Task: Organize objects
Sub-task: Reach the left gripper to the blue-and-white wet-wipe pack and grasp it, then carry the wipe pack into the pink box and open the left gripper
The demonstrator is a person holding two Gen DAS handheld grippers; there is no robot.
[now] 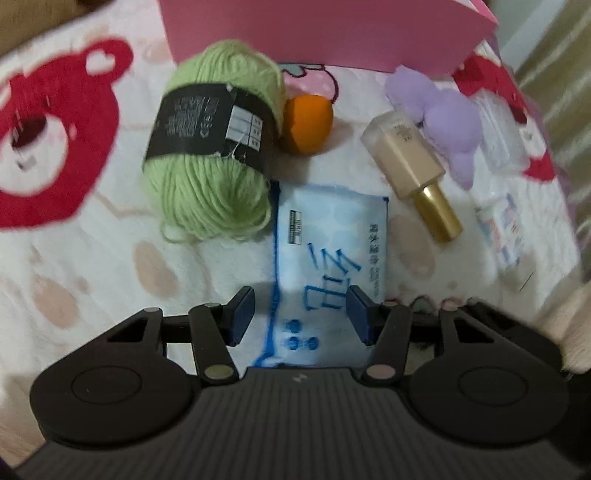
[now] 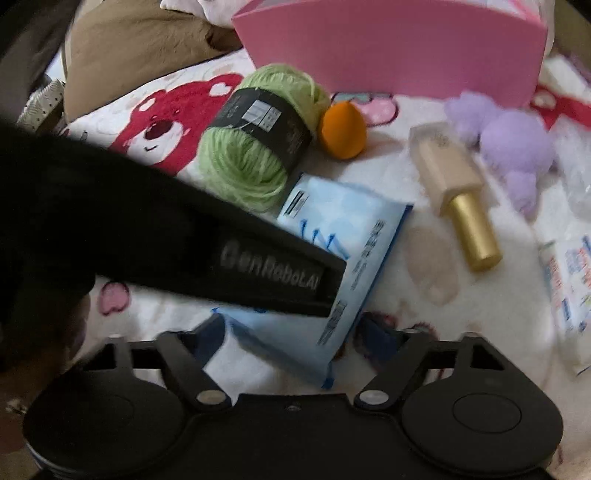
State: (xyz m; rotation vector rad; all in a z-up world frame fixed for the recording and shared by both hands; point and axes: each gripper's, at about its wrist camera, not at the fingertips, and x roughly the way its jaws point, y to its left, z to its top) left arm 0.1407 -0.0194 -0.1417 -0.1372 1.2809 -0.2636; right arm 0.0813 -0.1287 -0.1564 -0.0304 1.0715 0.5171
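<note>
A light blue tissue pack [image 1: 328,236] with blue writing lies on the white bear-print blanket [image 1: 74,258]. My left gripper [image 1: 301,314] hangs just over its near end, open. Its left pad sits beyond the pack's left edge and its right pad over the wrapper, and neither visibly presses. In the right wrist view the same pack [image 2: 354,236] lies slantwise. My right gripper [image 2: 293,336] is open around its near corner, fingers blurred. The left gripper's black body [image 2: 258,273] crosses over the pack there.
Green yarn [image 1: 210,147], an orange sponge egg [image 1: 308,123], a beige bottle with a gold cap [image 1: 410,166] and a purple plush [image 1: 443,122] lie behind the pack. A pink box [image 1: 325,29] stands at the back. A printed white packet [image 2: 569,284] lies right.
</note>
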